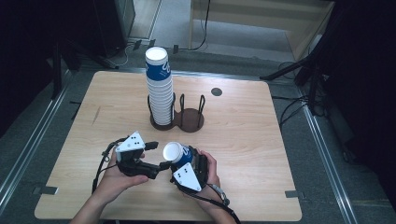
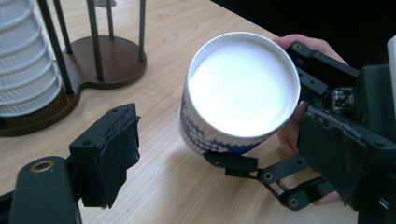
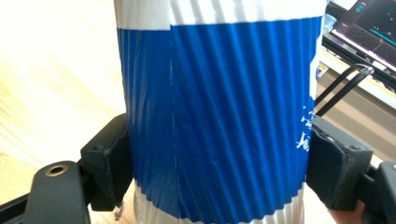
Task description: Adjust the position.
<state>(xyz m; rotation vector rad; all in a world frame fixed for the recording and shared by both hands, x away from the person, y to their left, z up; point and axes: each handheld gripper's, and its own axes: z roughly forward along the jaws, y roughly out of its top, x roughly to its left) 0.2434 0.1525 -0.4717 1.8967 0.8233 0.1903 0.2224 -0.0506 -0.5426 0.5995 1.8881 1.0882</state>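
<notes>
Holding a blue paper cup (image 1: 178, 155) tilted above the bench (image 1: 243, 140), the right gripper (image 3: 217, 172) clamps its sides, mouth toward the left gripper (image 2: 233, 154), whose jaws stand apart around it, probably to take it.

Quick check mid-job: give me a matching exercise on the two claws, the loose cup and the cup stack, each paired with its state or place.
1. right claw
2. left claw
3. loose cup
4. cup stack

A. standing in the wooden holder
B. jaws apart, touching nothing
C. tilted, white inside facing the left claw
D. clamped on blue ribbed paper

Pairs: 1-D, 2-B, 3-C, 4-A
</notes>
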